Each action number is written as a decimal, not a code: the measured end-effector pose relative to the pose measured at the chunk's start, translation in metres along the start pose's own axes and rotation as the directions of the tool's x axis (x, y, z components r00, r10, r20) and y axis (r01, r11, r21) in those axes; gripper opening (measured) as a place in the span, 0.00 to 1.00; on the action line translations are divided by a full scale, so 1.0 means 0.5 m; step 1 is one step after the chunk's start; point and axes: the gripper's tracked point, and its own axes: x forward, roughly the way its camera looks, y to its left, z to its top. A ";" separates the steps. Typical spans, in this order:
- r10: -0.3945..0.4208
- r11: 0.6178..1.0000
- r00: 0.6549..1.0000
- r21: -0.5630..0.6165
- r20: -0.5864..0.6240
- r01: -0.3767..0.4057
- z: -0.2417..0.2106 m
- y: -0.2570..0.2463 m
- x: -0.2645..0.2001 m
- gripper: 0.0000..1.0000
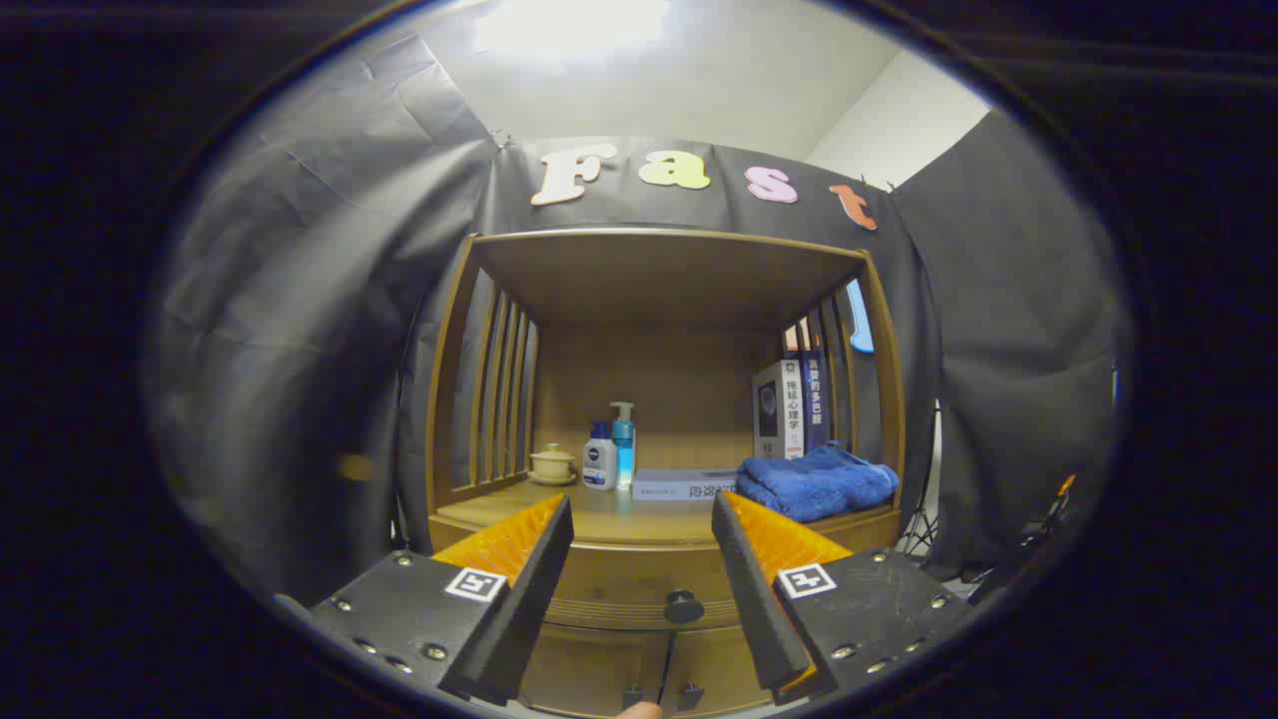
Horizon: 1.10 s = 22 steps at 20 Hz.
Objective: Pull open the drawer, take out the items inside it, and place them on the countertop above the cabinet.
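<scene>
The claw point(642, 544) sits low in the frame with its two fingers point(519, 589) spread wide apart, gripping nothing. Both fingers angle inward toward the centre, tips level with one another.

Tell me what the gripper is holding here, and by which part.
Nothing is held. The gripper is open, its fingers apart with the closed drawer's round knob in the gap between them, untouched.

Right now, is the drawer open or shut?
Shut: the drawer front sits flush under the countertop, and its knob shows between the open claw fingers, untouched.
</scene>
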 end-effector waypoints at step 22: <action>-0.003 0.999 0.997 -0.041 -0.083 0.000 0.030 -0.012 -0.077 0.84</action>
